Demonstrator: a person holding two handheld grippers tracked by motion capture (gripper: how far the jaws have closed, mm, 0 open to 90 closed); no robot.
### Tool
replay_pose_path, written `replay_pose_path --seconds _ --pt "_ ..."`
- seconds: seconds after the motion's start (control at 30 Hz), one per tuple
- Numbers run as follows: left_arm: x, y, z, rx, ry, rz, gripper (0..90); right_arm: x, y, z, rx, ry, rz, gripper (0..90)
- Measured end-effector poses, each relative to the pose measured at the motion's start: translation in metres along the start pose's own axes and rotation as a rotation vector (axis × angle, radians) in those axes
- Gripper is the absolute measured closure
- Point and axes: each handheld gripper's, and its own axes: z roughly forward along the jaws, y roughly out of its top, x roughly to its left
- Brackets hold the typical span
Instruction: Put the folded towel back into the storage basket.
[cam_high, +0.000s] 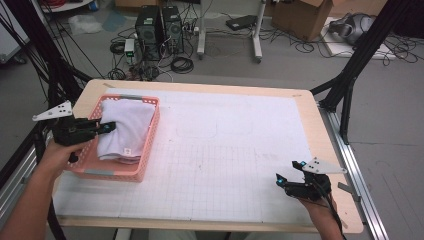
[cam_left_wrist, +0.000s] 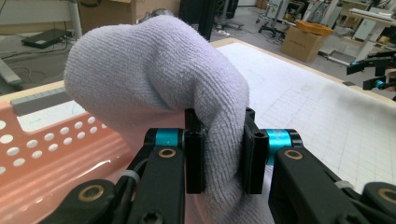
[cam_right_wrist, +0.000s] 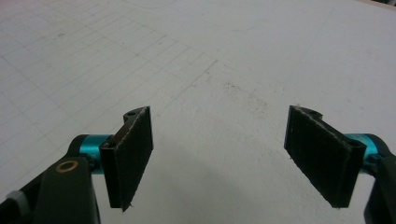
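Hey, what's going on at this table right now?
A person is working with tongs in each hand. The left tongs are clamped on a fold of a white towel that lies in a pink basket at the left side of the table. The right tongs are open with nothing between them, low over the white gridded mat near the table's front right corner.

No lettering, brand, number or sign can be read anywhere. A small tag sits on the towel (cam_high: 122, 131), too small to make out; the bench (cam_high: 225, 150) carries ruled lines alone.
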Motion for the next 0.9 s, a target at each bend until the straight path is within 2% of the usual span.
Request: replay_pose_path --seconds 0.13,0.27,0.33,0.53,0.63,0.73,0.77,0.83,0.87,0.9 --pt "0.003 -0.005 0.001 0.013 0.016 -0.010 74.9 0.002 0.001 0.002 0.000 0.004 0.001 22.7" --pt "0.006 -0.005 0.003 0.037 0.058 -0.018 73.7 0.002 0.002 0.002 0.002 0.004 -0.006 22.7" --pt "0.007 -0.004 0.006 0.057 0.073 -0.028 73.1 0.003 0.002 0.001 0.004 0.002 -0.001 22.7" --pt "0.007 -0.004 0.013 0.125 0.141 -0.025 72.0 0.003 0.001 0.000 0.002 0.003 -0.005 22.7" --pt "0.008 -0.003 0.016 0.174 0.184 -0.025 70.0 0.003 -0.001 0.000 -0.002 0.003 -0.005 22.7" --pt "0.009 -0.002 0.018 0.224 0.270 -0.019 66.6 0.003 -0.002 -0.001 0.001 0.000 -0.001 22.7" --pt "0.010 -0.002 0.018 0.240 0.319 -0.048 61.3 0.002 -0.003 -0.001 -0.002 0.000 -0.002 22.7" --pt "0.013 -0.002 0.019 0.283 0.424 -0.109 44.9 0.001 -0.004 -0.003 -0.003 -0.004 -0.001 22.7" --pt "0.014 -0.002 0.018 0.298 0.468 -0.132 40.7 0.000 -0.004 -0.003 -0.004 -0.006 0.001 22.7" --pt "0.014 -0.001 0.017 0.301 0.487 -0.137 37.6 0.000 -0.004 -0.004 -0.007 -0.005 0.005 22.7"
